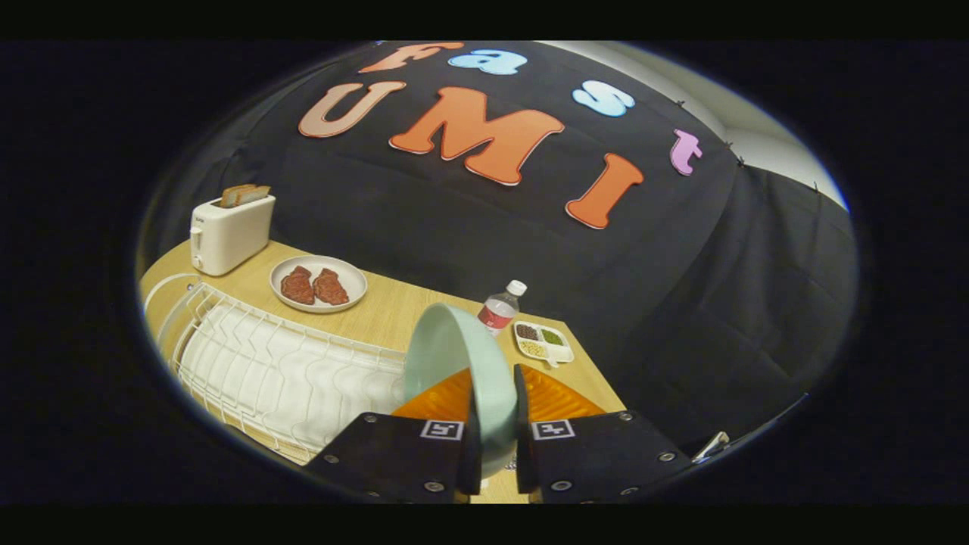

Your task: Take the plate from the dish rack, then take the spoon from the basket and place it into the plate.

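The plate (462,363) was found pinched on edge between the jaws of the gripper (496,446), held upright above the counter (378,310), just beside the dish rack (280,371). The first step was judged in hand. Next, the plate would need setting flat before the spoon is fetched.

Gripper (496,424) clamped on pale green plate (462,363), both fingers pressing its rim, plate held on edge between them. White wire dish rack (280,371) just ahead to the left. Beyond it, white plate with two meat pieces (318,284) and toaster (231,231) holding bread. Water bottle (500,306) and small divided dish (543,341) beyond the fingers, on wooden table (378,310).
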Available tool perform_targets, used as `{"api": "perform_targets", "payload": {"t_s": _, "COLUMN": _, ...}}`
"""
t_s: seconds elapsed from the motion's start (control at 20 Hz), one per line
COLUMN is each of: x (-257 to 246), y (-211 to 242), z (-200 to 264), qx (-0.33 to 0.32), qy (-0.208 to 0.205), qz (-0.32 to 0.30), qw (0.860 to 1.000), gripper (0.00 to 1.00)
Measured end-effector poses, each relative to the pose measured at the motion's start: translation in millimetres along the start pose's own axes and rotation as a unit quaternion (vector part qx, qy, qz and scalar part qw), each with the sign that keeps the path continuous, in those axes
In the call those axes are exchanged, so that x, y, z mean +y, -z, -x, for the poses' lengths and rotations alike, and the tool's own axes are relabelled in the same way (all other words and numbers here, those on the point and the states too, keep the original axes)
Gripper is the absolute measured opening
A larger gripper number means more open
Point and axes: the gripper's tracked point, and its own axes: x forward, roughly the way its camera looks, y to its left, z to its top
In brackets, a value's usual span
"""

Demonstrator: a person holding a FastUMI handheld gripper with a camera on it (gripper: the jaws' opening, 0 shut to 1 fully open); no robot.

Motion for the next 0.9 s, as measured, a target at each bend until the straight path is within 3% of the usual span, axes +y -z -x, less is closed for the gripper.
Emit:
{"api": "perform_targets", "payload": {"t_s": 0.2, "x": -5, "y": -5, "z": 12, "qx": -0.011, "qy": -0.003, "qz": -0.011, "qw": 1.0, "gripper": 0.18}}
{"api": "perform_targets", "payload": {"t_s": 0.55, "x": -22, "y": -5, "z": 48, "qx": -0.026, "qy": -0.043, "qz": -0.078, "qw": 0.996, "gripper": 0.18}}
{"api": "perform_targets", "payload": {"t_s": 0.9, "x": -35, "y": 19, "z": 101, "qx": -0.019, "qy": -0.121, "qz": -0.176, "qw": 0.977, "gripper": 0.18}}
